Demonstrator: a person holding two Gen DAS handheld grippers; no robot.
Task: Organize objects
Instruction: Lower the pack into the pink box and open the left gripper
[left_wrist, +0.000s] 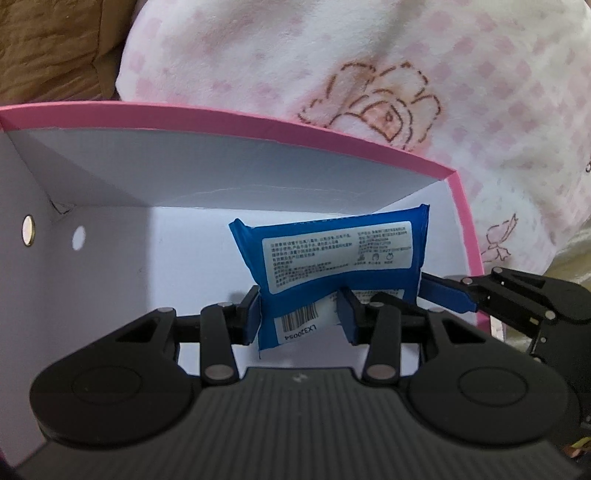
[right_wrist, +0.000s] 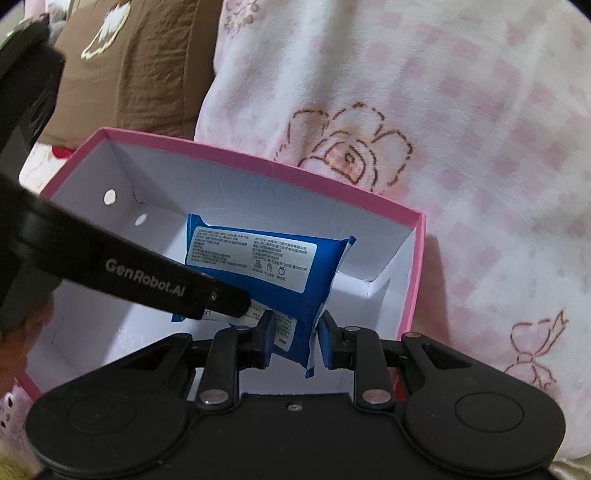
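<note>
The pack (left_wrist: 334, 258) is a blue soft pouch with a white printed label and a barcode at its near end. It hangs inside the box (left_wrist: 258, 122), a pink carton with white inner walls, with its far end close to the back wall and its label side facing the cameras.

The left gripper (left_wrist: 301, 314) pinches the near end of the pack. Its blue pads (left_wrist: 253, 308) press into the pouch from both sides, and the film bulges around them.

The right gripper (right_wrist: 295, 338) pinches the same end at the pack's right edge, by the seam. Its jaws stand nearly pressed together, with only the thin edge of the pouch between them. In the left wrist view, this gripper enters over the box's right rim and meets the pack from the side.

In the right wrist view, the black body of the left gripper crosses the left part of the frame and hides the pack's lower left corner.

The box rests on a blanket (right_wrist: 461, 129), white with pink checks and a brown rose outline. A brown cushion (right_wrist: 147, 66) lies beyond the box's far left corner.
</note>
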